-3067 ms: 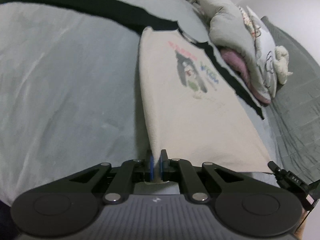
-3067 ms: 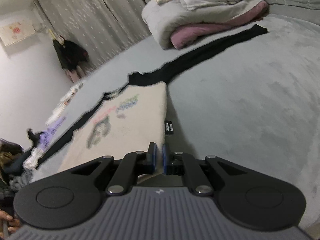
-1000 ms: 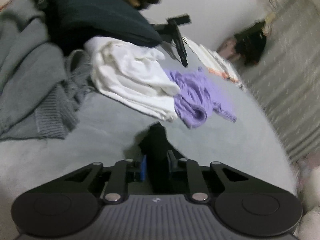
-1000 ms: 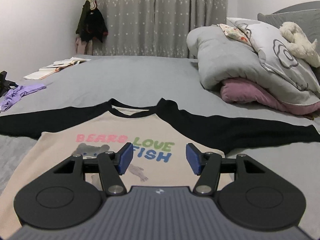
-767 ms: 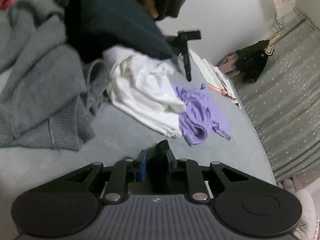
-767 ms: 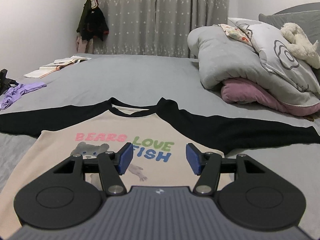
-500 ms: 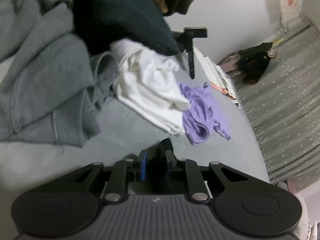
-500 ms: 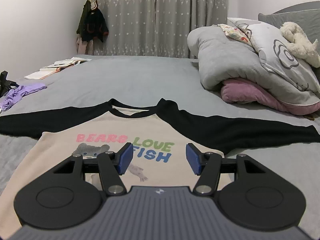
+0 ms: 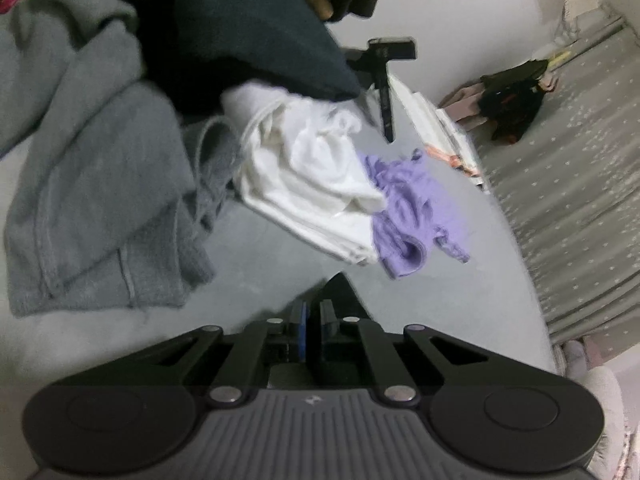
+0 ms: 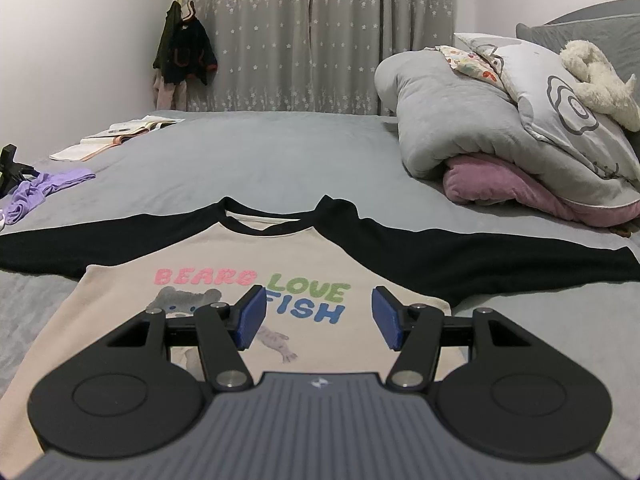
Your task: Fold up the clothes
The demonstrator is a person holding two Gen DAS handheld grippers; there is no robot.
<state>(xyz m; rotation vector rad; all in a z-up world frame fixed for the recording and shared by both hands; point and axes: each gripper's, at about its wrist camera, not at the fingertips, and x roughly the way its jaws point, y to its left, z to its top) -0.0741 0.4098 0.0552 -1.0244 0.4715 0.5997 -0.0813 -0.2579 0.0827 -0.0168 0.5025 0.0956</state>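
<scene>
Now left tongs (image 9: 313, 322) pinch the black sleeve (image 9: 340, 294)

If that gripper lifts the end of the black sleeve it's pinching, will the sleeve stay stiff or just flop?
Probably flop: the black sleeve is thin cloth, and the shirt lies limp on the bed. It looks light, so the left gripper, shut on its tip, should hold it. The shirt's body may drag along.
</scene>
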